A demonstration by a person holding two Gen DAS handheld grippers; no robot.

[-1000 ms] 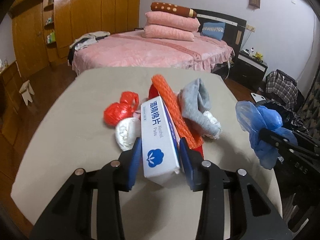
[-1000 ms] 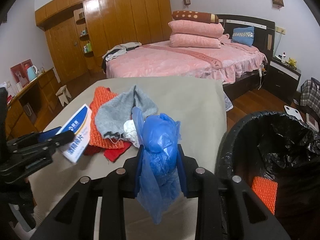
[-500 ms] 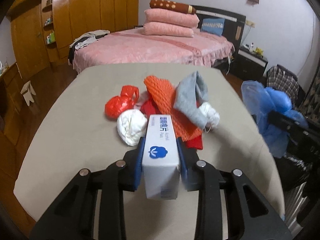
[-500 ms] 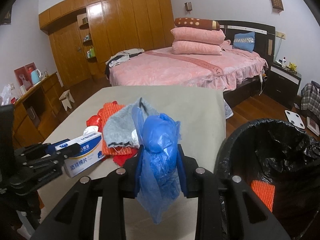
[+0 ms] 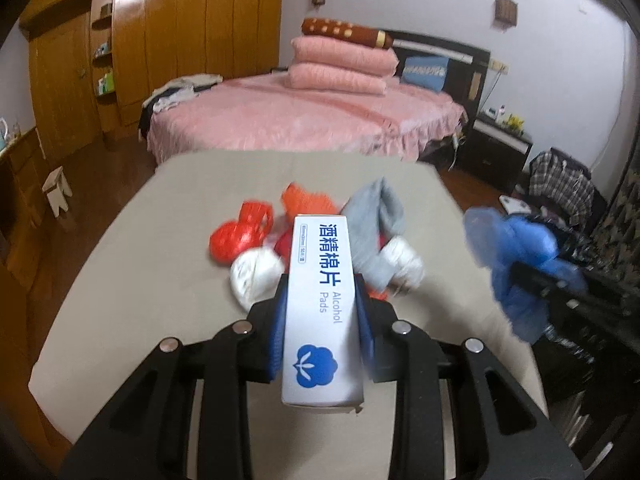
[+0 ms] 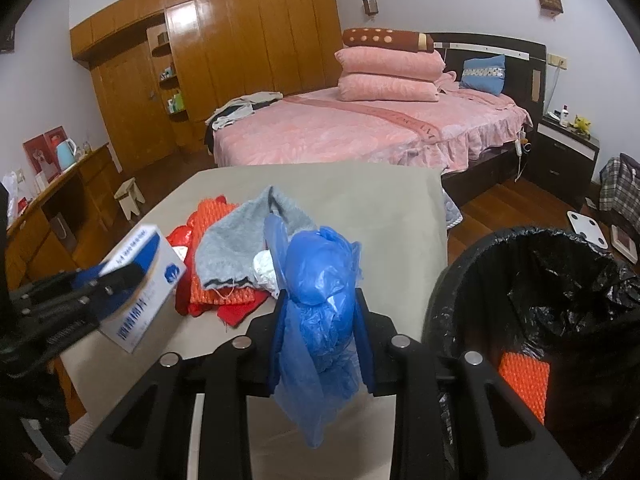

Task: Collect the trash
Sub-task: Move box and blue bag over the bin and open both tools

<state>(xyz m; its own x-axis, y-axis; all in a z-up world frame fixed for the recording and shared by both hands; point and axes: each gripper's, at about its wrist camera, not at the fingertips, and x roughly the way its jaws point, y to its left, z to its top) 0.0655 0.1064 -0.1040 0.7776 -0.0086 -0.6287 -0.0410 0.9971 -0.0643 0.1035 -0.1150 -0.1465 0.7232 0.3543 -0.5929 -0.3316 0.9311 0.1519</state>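
Observation:
My left gripper (image 5: 320,284) is shut on a white alcohol-pads box (image 5: 320,320) with blue print, held lengthwise above the beige table (image 5: 160,240). Beyond the box lies a trash pile: a red bag (image 5: 236,236), a white wad (image 5: 256,276), orange mesh (image 5: 304,200), a grey cloth (image 5: 376,220) and another white wad (image 5: 404,264). My right gripper (image 6: 320,296) is shut on a crumpled blue plastic bag (image 6: 316,280), near the table's right edge. Just right of it stands a bin with a black liner (image 6: 520,240). The right wrist view also shows the box (image 6: 148,276) at left.
A piece of orange mesh (image 6: 522,380) lies inside the bin. A pink bed (image 6: 360,132) with stacked pillows stands behind the table. A small stool (image 6: 130,196) and wooden cabinets are at left, a nightstand (image 6: 568,156) at right.
The left gripper's jaws closed onto the box, which straightened between them and rose off the table, away from the pile. The right gripper kept its hold on the blue bag and stayed put.

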